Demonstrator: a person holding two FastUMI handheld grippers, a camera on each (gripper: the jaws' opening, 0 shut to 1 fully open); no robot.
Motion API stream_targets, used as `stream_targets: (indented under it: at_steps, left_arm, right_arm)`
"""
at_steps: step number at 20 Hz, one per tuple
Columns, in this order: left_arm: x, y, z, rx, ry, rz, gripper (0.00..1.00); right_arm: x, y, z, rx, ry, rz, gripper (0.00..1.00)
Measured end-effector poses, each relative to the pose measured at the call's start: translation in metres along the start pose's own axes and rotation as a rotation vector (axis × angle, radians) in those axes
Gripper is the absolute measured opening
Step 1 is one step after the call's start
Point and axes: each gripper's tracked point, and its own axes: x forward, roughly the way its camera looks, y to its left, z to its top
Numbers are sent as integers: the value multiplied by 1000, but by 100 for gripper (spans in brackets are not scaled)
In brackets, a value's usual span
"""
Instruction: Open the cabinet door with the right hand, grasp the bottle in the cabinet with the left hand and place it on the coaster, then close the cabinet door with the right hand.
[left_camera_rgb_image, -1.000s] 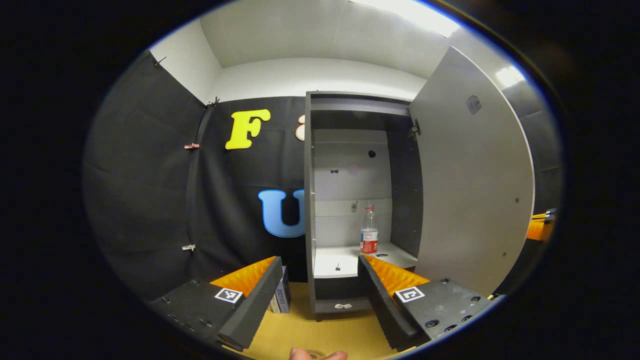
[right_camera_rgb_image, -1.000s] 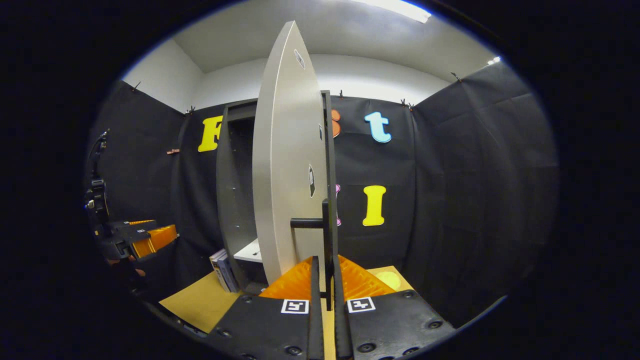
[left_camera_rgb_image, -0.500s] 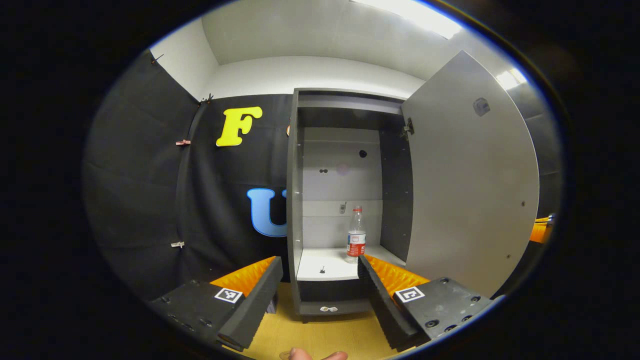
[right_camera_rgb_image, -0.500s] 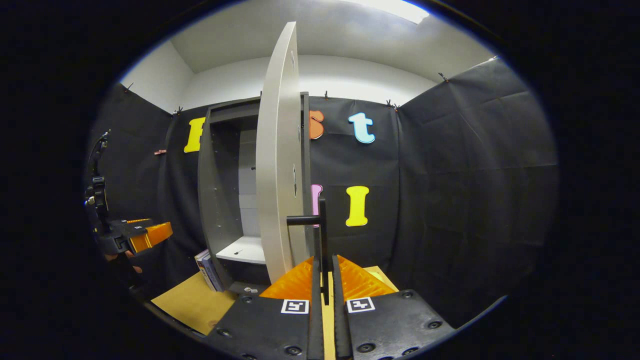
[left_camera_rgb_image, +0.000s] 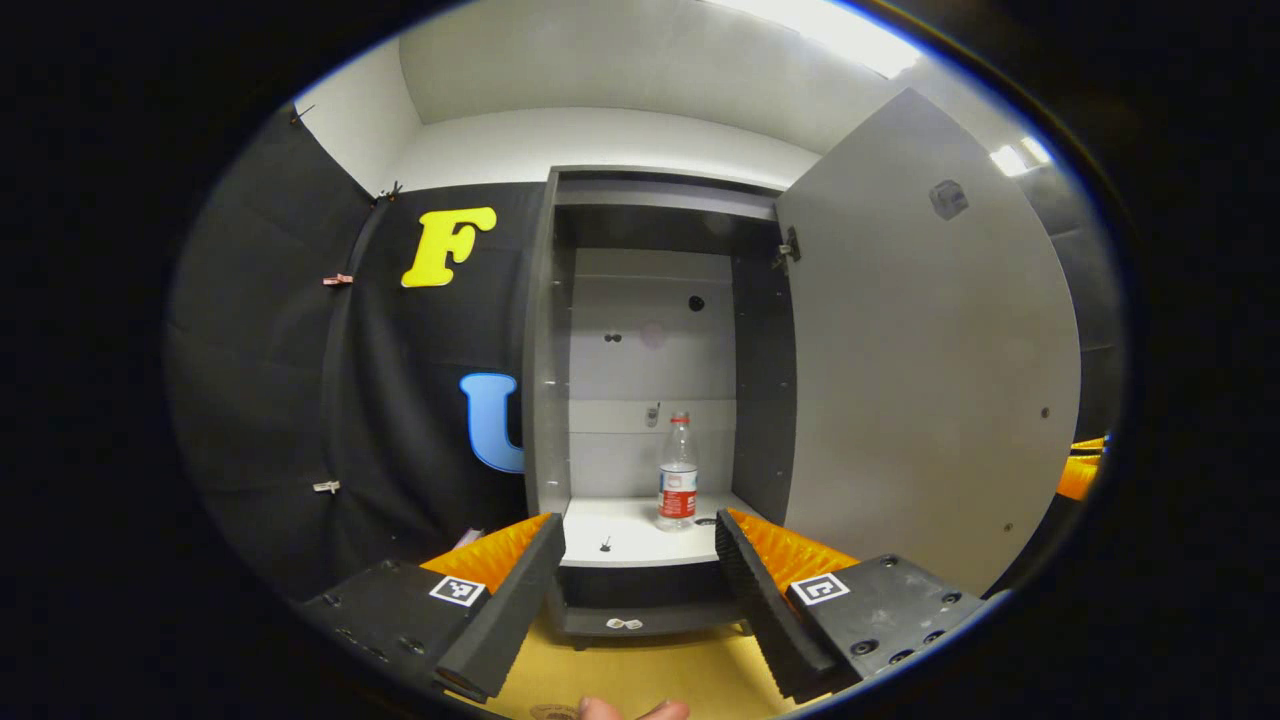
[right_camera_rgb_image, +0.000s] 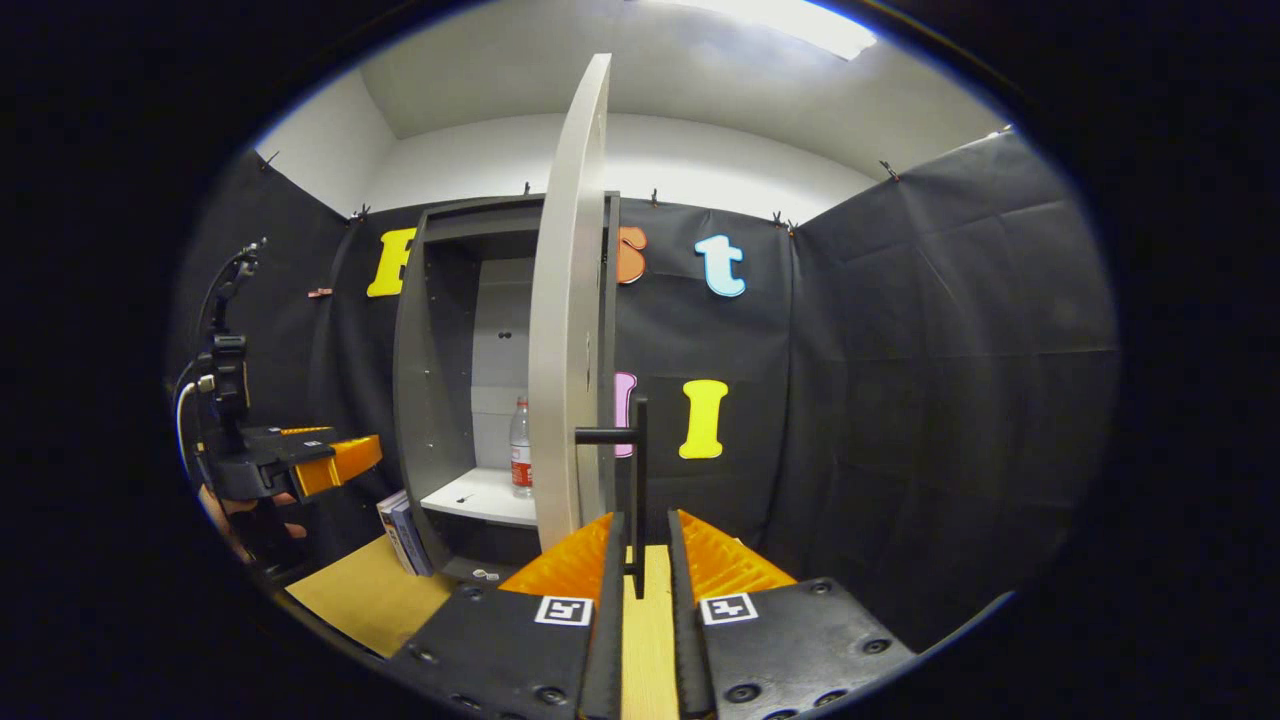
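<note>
**Right gripper at the door handle, left gripper spread before the open cabinet**

Your right gripper (right_camera_rgb_image: 640, 545) sits at the black bar handle (right_camera_rgb_image: 637, 470) of the pale grey cabinet door (right_camera_rgb_image: 570, 300). Its fingers stand a little apart on either side of the handle's lower end, with a thin gap showing, so they do not press on it. The door stands wide open, seen nearly edge-on in the right gripper view.

Your left gripper (left_camera_rgb_image: 638, 560) is spread wide, with nothing between its fingers, and it faces the open dark grey cabinet (left_camera_rgb_image: 545, 350). The clear plastic bottle with a red label and red cap (left_camera_rgb_image: 678, 472) stands upright on the cabinet's white bottom shelf (left_camera_rgb_image: 625, 530), toward the right side near the back, well apart from the fingertips. In the right gripper view you see the same bottle (right_camera_rgb_image: 520, 448) just left of the door's edge.

The cabinet rests on a yellowish wooden desk (right_camera_rgb_image: 370, 595). A few upright books (right_camera_rgb_image: 400, 520) lean beside the cabinet's left wall. A fingertip (left_camera_rgb_image: 600, 709) shows at the bottom of the left gripper view.
</note>
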Motion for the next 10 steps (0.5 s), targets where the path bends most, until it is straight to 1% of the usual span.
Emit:
stream_targets:
  at_steps: [1, 2, 4, 5, 6, 7, 8, 10]
  left_arm:
    - [5, -5, 1, -1, -4, -10, 94]
    - [13, -9, 2, -2, -7, -17, 94]
    - [29, -17, 4, 6, -14, -27, 94]
    - [37, -22, 5, 9, -18, -34, 95]
    - [46, -28, 6, 11, -22, -40, 94]
    - [55, -32, 7, 15, -29, -47, 95]
    - [65, -38, 7, 22, -36, -54, 95]
    - [90, -46, 3, 34, -43, -63, 95]
  right_arm:
    - [-1, -9, 3, 0, -13, -24, 29]
    - [-3, -20, 7, -5, -32, -50, 48]
    - [-8, -40, 14, -22, -62, -102, 69]
    - [-8, -50, 12, -26, -63, -123, 72]
    - [-9, -58, 7, -27, -56, -145, 86]
    - [-9, -66, 2, -23, -45, -160, 100]
    - [-10, -72, -3, -19, -32, -170, 96]
    - [-9, -87, -5, -35, -37, -198, 96]
